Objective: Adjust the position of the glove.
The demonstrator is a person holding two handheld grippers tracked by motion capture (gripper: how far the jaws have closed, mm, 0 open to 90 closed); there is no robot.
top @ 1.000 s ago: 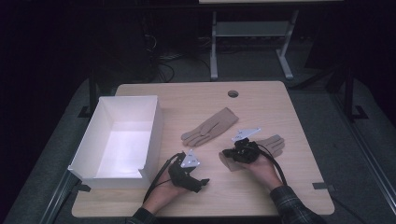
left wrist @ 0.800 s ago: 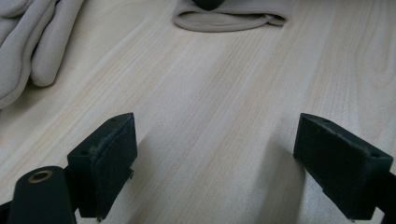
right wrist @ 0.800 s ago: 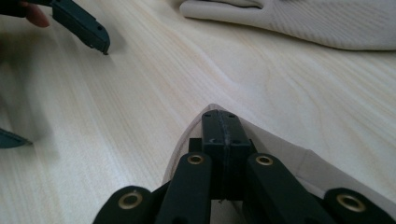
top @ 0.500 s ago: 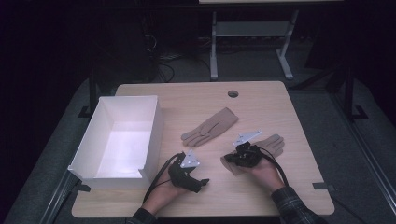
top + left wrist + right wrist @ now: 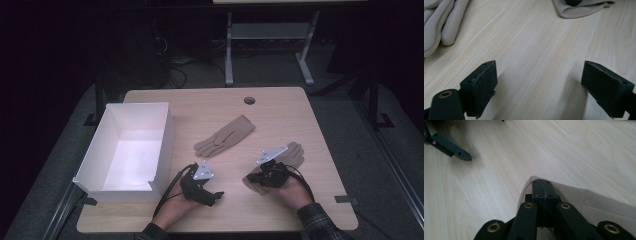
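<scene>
High view: right gripper (image 5: 256, 179) sat on glove (image 5: 295, 153) near table (image 5: 300, 110) front right edge | Left gripper view: left gripper (image 5: 539, 87) stood spread, empty | Right gripper view: jaws pressed together on glove cuff (image 5: 599, 205); grip should be kept firm while lifting clear toward white box (image 5: 100, 150).

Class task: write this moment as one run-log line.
right tongs: shut on beige fabric glove | left tongs: open, nothing between | second beige glove: on wooden table | white box: empty

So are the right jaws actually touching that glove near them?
Touching. In the right gripper view the right gripper has its jaws shut tight, overlapping the cuff edge of the glove.
</scene>
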